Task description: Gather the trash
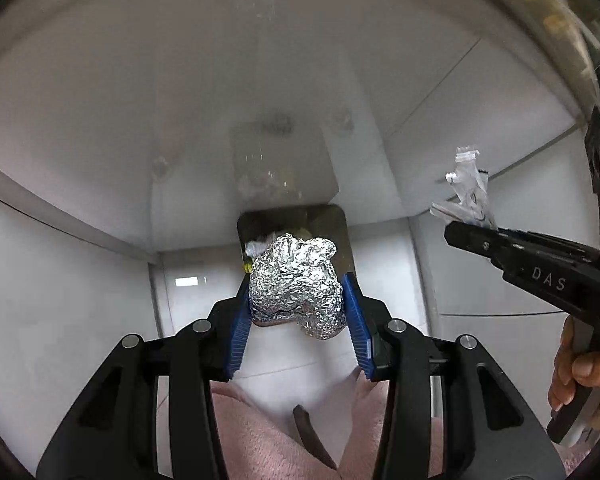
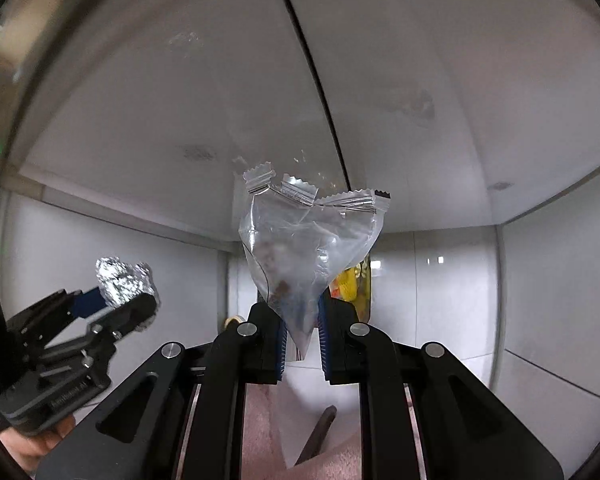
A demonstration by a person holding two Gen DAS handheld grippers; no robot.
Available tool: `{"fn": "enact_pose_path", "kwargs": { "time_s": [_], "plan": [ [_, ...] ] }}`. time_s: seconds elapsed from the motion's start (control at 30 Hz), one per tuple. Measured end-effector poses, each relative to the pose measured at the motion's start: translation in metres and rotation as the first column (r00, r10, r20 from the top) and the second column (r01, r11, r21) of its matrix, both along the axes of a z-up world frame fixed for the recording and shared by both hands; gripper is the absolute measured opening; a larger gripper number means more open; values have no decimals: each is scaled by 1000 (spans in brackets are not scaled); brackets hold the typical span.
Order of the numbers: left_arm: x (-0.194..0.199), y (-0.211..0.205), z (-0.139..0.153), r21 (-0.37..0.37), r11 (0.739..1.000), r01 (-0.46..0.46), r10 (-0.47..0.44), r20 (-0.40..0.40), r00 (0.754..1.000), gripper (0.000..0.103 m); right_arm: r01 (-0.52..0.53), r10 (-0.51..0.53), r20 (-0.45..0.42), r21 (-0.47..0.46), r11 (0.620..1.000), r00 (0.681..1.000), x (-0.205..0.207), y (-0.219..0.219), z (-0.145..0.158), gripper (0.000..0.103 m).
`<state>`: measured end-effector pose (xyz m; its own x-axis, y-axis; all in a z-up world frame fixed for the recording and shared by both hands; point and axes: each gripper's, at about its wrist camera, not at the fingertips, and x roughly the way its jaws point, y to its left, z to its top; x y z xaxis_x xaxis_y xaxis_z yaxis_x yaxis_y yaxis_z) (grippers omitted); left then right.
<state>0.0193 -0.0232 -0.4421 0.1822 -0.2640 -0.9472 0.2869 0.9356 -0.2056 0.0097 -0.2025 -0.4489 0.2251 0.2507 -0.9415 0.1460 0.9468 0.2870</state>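
Gripping a crumpled foil ball [image 1: 296, 280] between the blue fingers [image 1: 356, 316] of the left gripper [image 1: 298, 312], above an open bin [image 1: 340, 224] set against white panels; pinching an empty clear plastic wrapper [image 2: 308, 240] in the nearly closed right gripper [image 2: 302, 340], alongside.

Open white floor is seen ahead of both claws. Below the left claw [image 1: 298, 292], a dark bin opening [image 1: 332, 228] is partly filled with trash. The right claw [image 1: 466, 236] is kept well apart, air between.
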Motion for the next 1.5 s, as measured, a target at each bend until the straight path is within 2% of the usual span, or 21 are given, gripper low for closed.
{"fn": "enact_pose_path", "kwargs": {
  "time_s": [0.4, 0.6, 0.73, 0.83, 0.9, 1.0, 1.2, 1.3, 1.37, 1.43, 1.5],
  "plan": [
    [21, -18, -76, 26, 999, 25, -21, -134, 991, 41, 42, -37, -133, 40, 998, 990, 23, 21, -66, 17],
    [27, -25, -90, 26, 999, 32, -27, -161, 987, 42, 56, -49, -160, 41, 998, 986, 30, 22, -81, 19],
    [29, -20, -83, 28, 999, 33, -28, -168, 985, 43, 75, -67, -152, 49, 996, 986, 32, 20, -75, 39],
    [31, -18, -76, 27, 999, 33, -28, -161, 987, 47, 73, -66, -138, 46, 996, 988, 34, 20, -68, 42],
    [32, -18, -72, 23, 999, 29, -25, -151, 988, 58, 75, -70, -132, 40, 996, 989, 35, 19, -65, 45],
    [33, -20, -66, 20, 999, 31, -28, -133, 991, 67, 80, -76, -117, 34, 996, 990, 36, 17, -57, 48],
    [32, -20, -49, 25, 999, 32, -30, -97, 995, 85, 93, -92, -74, 16, 996, 993, 35, 9, -29, 66],
    [29, -16, -30, 18, 1000, 20, -19, -69, 997, 92, 94, -94, -39, 3, 996, 995, 32, 1, -9, 76],
    [27, -14, -19, 12, 1000, 14, -13, -56, 998, 95, 88, -88, -19, 0, 996, 996, 29, -3, 6, 91],
    [26, -11, -2, 4, 1000, 8, -8, -36, 999, 95, 77, -77, 8, -12, 997, 997, 24, -6, 23, 96],
    [25, -6, 20, -5, 1000, 5, -5, -14, 1000, 95, 65, -65, 32, -22, 998, 997, 22, -9, 37, 96]
  ]
}}
